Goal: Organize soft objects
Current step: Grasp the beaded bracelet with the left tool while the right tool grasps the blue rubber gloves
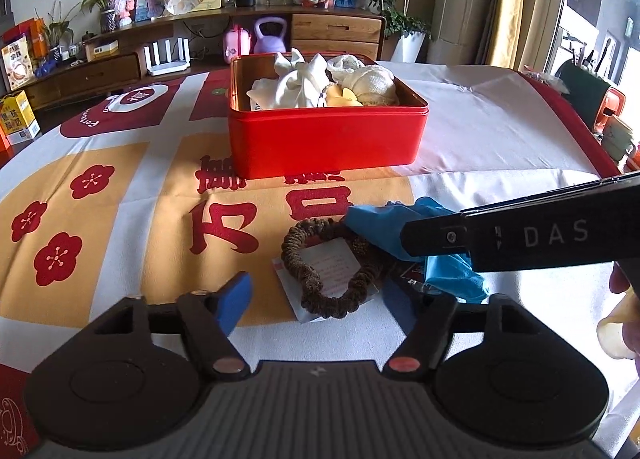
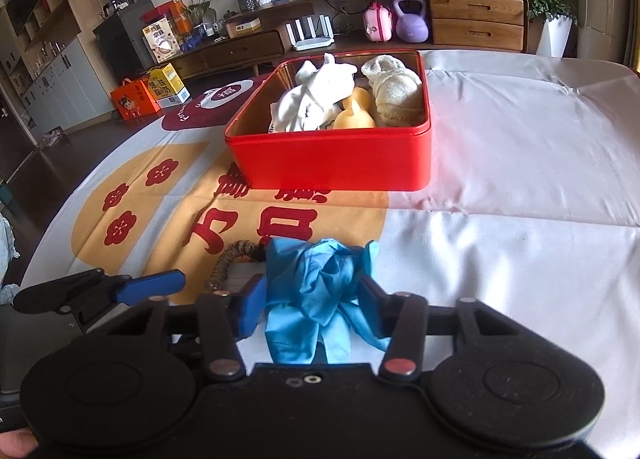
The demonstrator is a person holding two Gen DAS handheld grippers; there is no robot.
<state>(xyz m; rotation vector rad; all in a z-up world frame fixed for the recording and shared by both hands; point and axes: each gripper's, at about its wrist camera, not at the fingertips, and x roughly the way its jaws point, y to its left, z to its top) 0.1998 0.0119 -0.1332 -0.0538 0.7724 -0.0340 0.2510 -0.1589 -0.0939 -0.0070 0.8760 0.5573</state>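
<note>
Here the right gripper (image 2: 312,299) has its two blue-padded fingers (image 2: 252,309) pressed in on a crumpled blue glove (image 2: 320,291), which bulges out above and below the pads, so the glove is clamped between them at the near edge of the table. In the left wrist view the same glove (image 1: 384,227) shows as a blue bunch with the right gripper's black body lying across it from the right. Just to the left of the glove, touching or nearly touching it, lies a brown braided hair tie (image 1: 332,267) resting on a white paper card (image 1: 332,263). The left gripper (image 1: 316,299) stands with its fingers wide apart, holding nothing; the hair tie lies straight ahead of it and between the lines of its fingers, so this is the nearer hand for that piece. Farther out, directly ahead of both grippers and well apart from them, sits the red tin box (image 2: 332,155) on the printed tablecloth (image 2: 500,239), already holding a white cloth (image 2: 316,99), a yellow soft piece (image 2: 354,115) and a cream knitted bundle (image 2: 396,91). The relation that matters is forward and up: the box lies straight beyond the glove along the right gripper's pointing axis, and its near wall stands between them. I judge that the glove needs lifting clear of that wall before release.
</note>
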